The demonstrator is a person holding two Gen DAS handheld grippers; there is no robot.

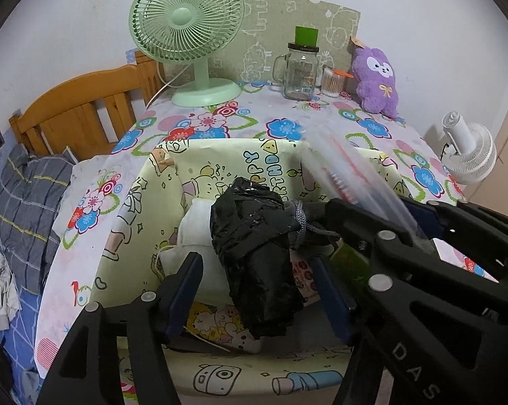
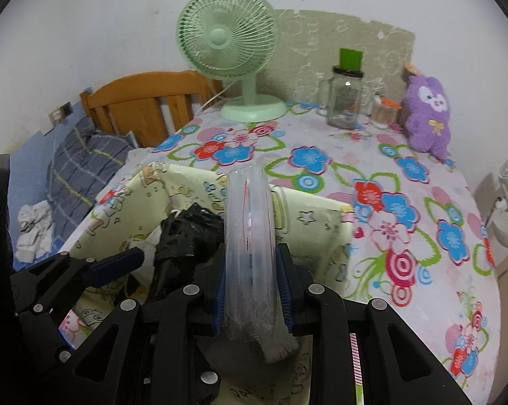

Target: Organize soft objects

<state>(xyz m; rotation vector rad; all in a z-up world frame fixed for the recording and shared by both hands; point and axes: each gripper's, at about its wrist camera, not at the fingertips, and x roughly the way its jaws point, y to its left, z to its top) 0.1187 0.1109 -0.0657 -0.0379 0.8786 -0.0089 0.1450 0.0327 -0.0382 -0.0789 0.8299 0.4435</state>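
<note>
We have the yellow cartoon-print box (image 1: 220,165) on the floral tablecloth (image 2: 406,182), a green fan (image 1: 186,20) behind. The black plastic bundle (image 1: 254,246) lies in the box between our left gripper's (image 1: 257,290) 2 parted jaws, untouched, its long axis running away from us. Our right gripper (image 2: 250,290), just right, is clamped on a clear zip bag (image 2: 249,209) above the box.

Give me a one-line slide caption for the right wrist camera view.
Right gripper clamps a clear plastic bag above the yellow cartoon-print storage box; black bag already inside.
</note>
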